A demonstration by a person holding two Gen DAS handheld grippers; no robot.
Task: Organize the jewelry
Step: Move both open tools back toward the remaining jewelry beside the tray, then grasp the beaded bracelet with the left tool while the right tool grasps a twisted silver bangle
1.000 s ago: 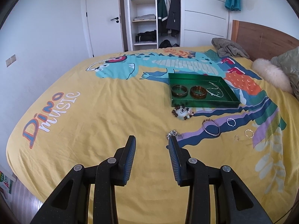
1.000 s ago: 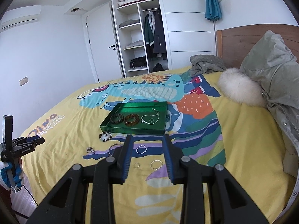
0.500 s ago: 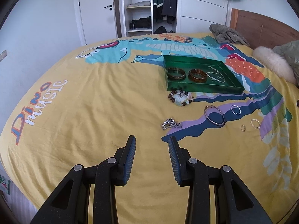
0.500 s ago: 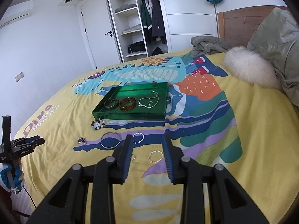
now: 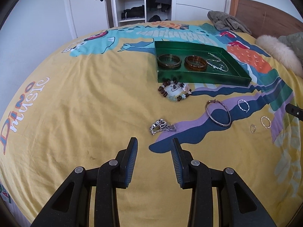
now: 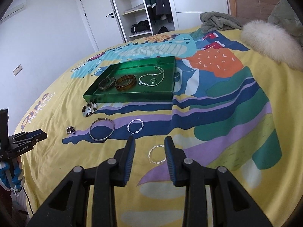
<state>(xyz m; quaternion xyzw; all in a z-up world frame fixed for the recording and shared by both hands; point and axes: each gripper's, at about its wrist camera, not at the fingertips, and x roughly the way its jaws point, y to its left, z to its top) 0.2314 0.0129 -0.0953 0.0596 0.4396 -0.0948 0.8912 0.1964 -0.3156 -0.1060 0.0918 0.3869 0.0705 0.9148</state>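
We look down on a bed [image 5: 79,98] covered by a yellow duvet printed with a blue-green dinosaur and the words "Dino music". Behind it stand a white door [image 5: 87,5], an open wardrobe [image 5: 140,0] with shelves and hanging coats, and white drawer fronts. A wooden headboard [image 5: 265,17] runs along the right, with a grey crumpled cloth [image 5: 227,21] and a pale fluffy cushion [image 6: 270,37] near it.

A green tray [image 5: 204,78] sits on the duvet. In it lie two brown bangles [image 5: 169,61] side by side and a silver chain necklace [image 5: 217,64] to their right. Just in front of the tray lies a beaded bracelet [image 5: 174,90]. Nearer us lie a chunky silver link bracelet [image 5: 162,127], a thin silver bangle [image 5: 218,113], a twisted silver hoop [image 5: 243,105], a twisted hoop [image 5: 265,122] and a small ring [image 5: 253,128], all apart from each other.

Our left gripper [image 5: 153,145] hangs over bare duvet just short of the link bracelet, its jaws parted and holding nothing. Our right gripper [image 6: 149,144] hangs over that same twisted hoop [image 6: 157,154], which shows between the parted jaws while they hold nothing; whether they touch it we cannot tell.
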